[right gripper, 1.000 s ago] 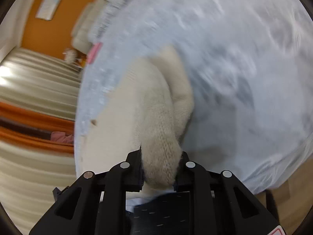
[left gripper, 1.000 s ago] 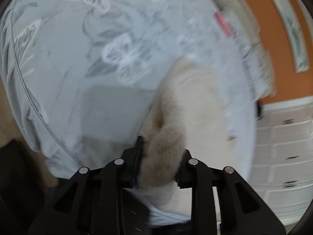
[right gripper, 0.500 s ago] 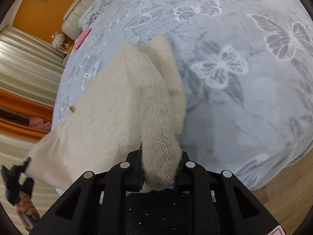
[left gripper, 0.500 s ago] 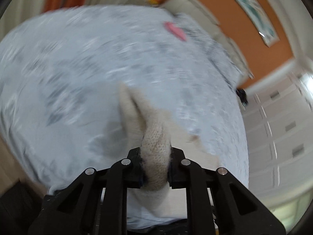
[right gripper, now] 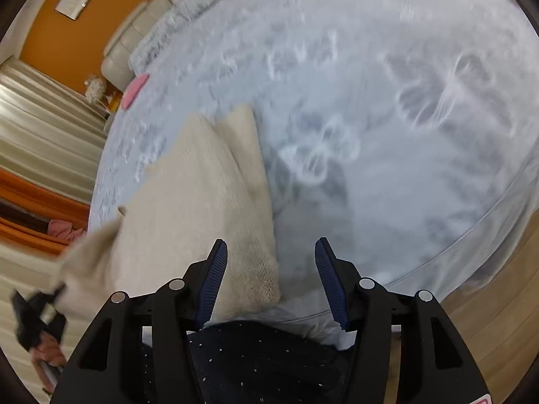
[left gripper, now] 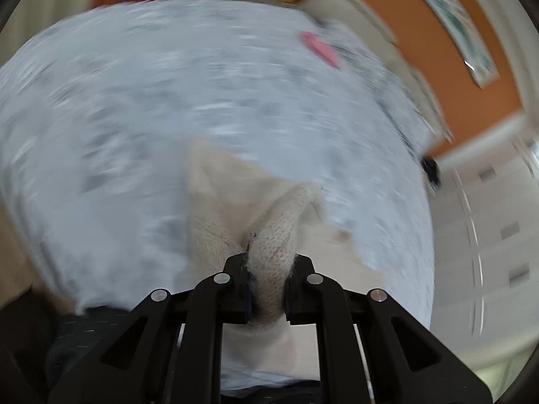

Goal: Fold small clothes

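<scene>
A cream knitted sweater [right gripper: 195, 202] lies on a bed with a pale blue butterfly cover [right gripper: 387, 101]. My left gripper [left gripper: 269, 286] is shut on a bunched fold of the sweater [left gripper: 273, 235] and holds it off the bed. In the right wrist view the left gripper [right gripper: 33, 316] shows at the far left with a lifted corner of the knit. My right gripper [right gripper: 269, 279] has its jaws opening; the sweater's near edge lies by its left pad [right gripper: 212, 279], and the pads do not press on it.
A pink item [right gripper: 134, 89] lies on the far part of the bed, seen also in the left wrist view as the pink item [left gripper: 320, 48]. A cream headboard [right gripper: 134, 43] backs onto an orange wall. Wood floor [right gripper: 498, 303] runs along the bed's right edge. White drawers [left gripper: 488, 235] stand beyond.
My right gripper has let go of the sweater fold and its jaws now stand apart. The left gripper has kept its hold and risen, pulling the knit up.
</scene>
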Demonstrator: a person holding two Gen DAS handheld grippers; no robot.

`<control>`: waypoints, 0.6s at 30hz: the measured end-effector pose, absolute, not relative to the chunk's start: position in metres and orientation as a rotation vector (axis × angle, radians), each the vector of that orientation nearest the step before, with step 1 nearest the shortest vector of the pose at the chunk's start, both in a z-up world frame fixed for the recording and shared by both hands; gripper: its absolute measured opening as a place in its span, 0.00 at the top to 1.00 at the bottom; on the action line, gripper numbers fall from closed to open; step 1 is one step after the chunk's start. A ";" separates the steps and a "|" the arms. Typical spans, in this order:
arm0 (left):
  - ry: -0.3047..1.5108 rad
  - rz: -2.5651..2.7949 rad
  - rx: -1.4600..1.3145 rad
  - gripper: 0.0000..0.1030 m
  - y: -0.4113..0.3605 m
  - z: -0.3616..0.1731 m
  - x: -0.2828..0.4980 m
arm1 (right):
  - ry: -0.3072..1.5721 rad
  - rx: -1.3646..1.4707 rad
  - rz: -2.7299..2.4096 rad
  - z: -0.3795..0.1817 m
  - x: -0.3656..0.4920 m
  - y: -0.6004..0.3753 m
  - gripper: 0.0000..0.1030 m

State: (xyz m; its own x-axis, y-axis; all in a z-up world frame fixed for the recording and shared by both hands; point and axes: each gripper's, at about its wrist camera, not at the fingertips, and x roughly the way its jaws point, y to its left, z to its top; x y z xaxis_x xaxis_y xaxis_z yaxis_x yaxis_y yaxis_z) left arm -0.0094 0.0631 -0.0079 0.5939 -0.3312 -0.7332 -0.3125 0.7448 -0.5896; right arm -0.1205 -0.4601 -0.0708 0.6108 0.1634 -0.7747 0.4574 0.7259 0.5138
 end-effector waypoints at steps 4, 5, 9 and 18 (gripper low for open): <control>1.044 0.083 -0.909 0.88 0.110 -0.055 -0.026 | 0.864 0.683 -0.131 -0.039 -0.118 -0.441 0.47; 1.061 0.092 -0.960 0.86 0.118 -0.071 -0.030 | 0.859 0.679 -0.111 -0.035 -0.112 -0.433 0.45; 1.038 0.099 -1.106 0.47 0.124 -0.100 -0.043 | 0.866 0.645 0.003 -0.030 -0.094 -0.384 0.42; 1.049 0.161 -1.122 0.33 0.117 -0.116 -0.027 | 0.980 0.555 0.114 -0.056 -0.086 -0.311 0.42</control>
